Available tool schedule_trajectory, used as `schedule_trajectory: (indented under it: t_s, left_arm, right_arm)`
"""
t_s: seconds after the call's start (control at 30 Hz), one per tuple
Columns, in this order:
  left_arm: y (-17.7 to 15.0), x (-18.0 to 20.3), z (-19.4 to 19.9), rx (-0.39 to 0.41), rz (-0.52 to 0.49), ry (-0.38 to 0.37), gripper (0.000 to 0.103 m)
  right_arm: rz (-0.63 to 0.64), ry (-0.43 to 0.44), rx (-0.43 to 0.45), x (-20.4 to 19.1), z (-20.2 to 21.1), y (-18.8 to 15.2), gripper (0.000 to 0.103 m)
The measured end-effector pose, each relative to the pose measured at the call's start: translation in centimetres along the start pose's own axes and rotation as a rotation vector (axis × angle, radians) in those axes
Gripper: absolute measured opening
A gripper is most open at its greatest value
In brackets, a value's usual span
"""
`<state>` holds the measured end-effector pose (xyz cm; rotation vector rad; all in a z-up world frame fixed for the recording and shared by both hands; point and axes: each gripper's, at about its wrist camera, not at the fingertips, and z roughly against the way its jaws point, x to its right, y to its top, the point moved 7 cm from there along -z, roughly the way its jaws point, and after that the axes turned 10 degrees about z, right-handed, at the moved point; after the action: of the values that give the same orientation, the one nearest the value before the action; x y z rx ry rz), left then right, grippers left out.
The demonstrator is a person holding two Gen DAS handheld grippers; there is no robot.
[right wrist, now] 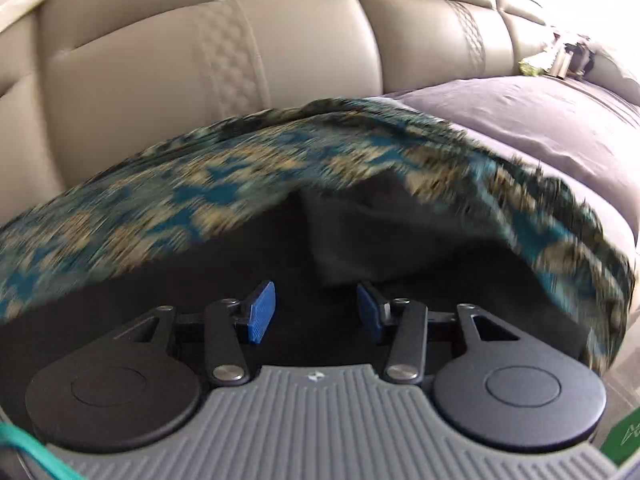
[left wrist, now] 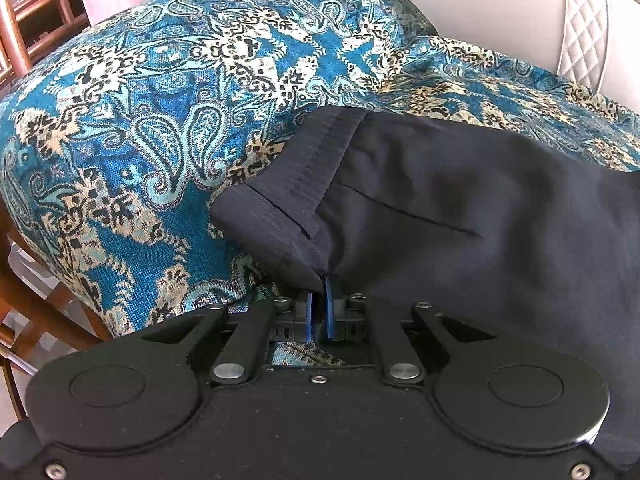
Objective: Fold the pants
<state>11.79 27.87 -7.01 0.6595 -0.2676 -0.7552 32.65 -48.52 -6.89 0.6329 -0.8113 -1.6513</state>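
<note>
Dark navy pants point(left wrist: 460, 216) lie on a teal paisley-patterned cloth point(left wrist: 160, 120), with the waistband toward the left in the left wrist view. My left gripper point(left wrist: 319, 300) is shut on the near corner of the waistband, its blue pads pinching the fabric. In the right wrist view the pants point(right wrist: 380, 232) appear as dark cloth under and ahead of my right gripper point(right wrist: 316, 308), which is open, its blue pads point(right wrist: 262, 308) spread apart just above the fabric and holding nothing. The view is motion-blurred.
The patterned cloth point(right wrist: 200, 192) covers a seat in front of a beige quilted leather sofa back point(right wrist: 200, 60). A grey-lilac cushion or sheet point(right wrist: 540, 128) lies at the right. Wooden chair frames point(left wrist: 24, 40) stand at the far left.
</note>
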Motion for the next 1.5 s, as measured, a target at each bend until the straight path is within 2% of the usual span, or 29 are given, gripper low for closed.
schedule_trajectory:
  t_s: [0.03,0.07,0.1,0.13,0.17,0.23,0.3,0.4,0.47,0.6,0.7,0.77,0.87,0.97,1.03,1.1,1.23,1.33,1.4,1.5]
  left_arm:
    - [0.0,0.0,0.0,0.002,0.001,0.001,0.008]
    - [-0.1,0.1,0.0,0.004,0.002,0.003,0.008]
    - [-0.1,0.1,0.1,0.008,0.002,0.005,0.008]
    - [-0.1,0.2,0.1,0.012,0.001,0.006,0.008]
    - [-0.2,0.3,0.2,0.016,0.0,0.008,0.008]
    - [-0.3,0.3,0.3,0.025,-0.005,0.008,0.008]
    - [-0.4,0.4,0.4,0.033,-0.014,0.008,0.009]
    - [-0.4,0.4,0.5,0.045,-0.024,-0.002,0.009]
    - [-0.5,0.2,0.6,0.051,-0.023,-0.017,0.009]
    - [-0.6,-0.2,0.7,0.057,-0.015,-0.053,0.009]
    - [-0.6,-0.5,0.7,0.064,-0.021,-0.077,0.009]
    - [-0.7,-0.7,0.7,0.07,-0.029,-0.092,0.009]
    - [-0.8,-0.8,0.7,0.077,-0.034,-0.11,0.009]
    - [-1.0,-0.8,0.8,0.087,-0.039,-0.118,0.009]
    - [-1.1,-0.8,0.8,0.097,-0.048,-0.123,0.009]
    - [-1.3,-0.8,0.9,0.105,-0.054,-0.132,0.009]
    - [-1.3,-1.3,0.8,0.112,-0.051,-0.172,0.009]
    - [-1.3,-1.6,0.8,0.112,-0.046,-0.196,0.009]
    - [-1.3,-1.7,0.8,0.111,-0.042,-0.206,0.009]
    - [-1.4,-1.7,0.7,0.117,-0.041,-0.21,0.009]
  right_arm:
    - [-0.017,-0.046,-0.018,1.3,-1.2,1.0,0.06]
    - [-0.034,-0.119,-0.034,2.6,-2.2,1.8,0.055]
    - [-0.05,-0.2,-0.054,4.0,-2.8,2.7,0.055]
    - [-0.068,-0.272,-0.066,5.0,-2.7,3.2,0.051]
    - [-0.076,-0.327,-0.055,5.7,-2.2,3.9,0.051]
    - [-0.057,-0.326,0.028,5.2,-0.3,5.0,0.061]
    - [-0.011,-0.247,0.06,3.0,1.1,5.7,0.063]
    - [0.077,-0.042,0.06,-2.5,2.8,5.8,0.064]
    - [0.133,0.149,0.045,-7.7,4.3,5.5,0.065]
    - [0.245,0.469,0.002,-19.1,7.2,4.4,0.065]
    - [0.312,0.666,-0.043,-27.7,9.7,2.7,0.065]
    - [0.364,0.739,-0.054,-32.9,11.0,1.3,0.065]
    - [0.463,0.776,-0.071,-39.9,12.4,-1.4,0.065]
    - [0.528,0.813,-0.123,-44.9,13.5,-4.2,0.058]
    - [0.568,0.805,-0.154,-47.0,13.2,-5.4,0.058]
    - [0.615,0.758,-0.156,-48.6,12.9,-6.3,0.056]
    - [0.623,0.653,-0.102,-50.1,11.6,-5.7,0.055]
    - [0.546,0.611,-0.08,-50.5,10.7,-4.7,0.058]
    - [0.48,0.619,-0.063,-50.5,11.1,-4.3,0.059]
    - [0.444,0.671,0.026,-49.9,13.2,-4.1,0.066]
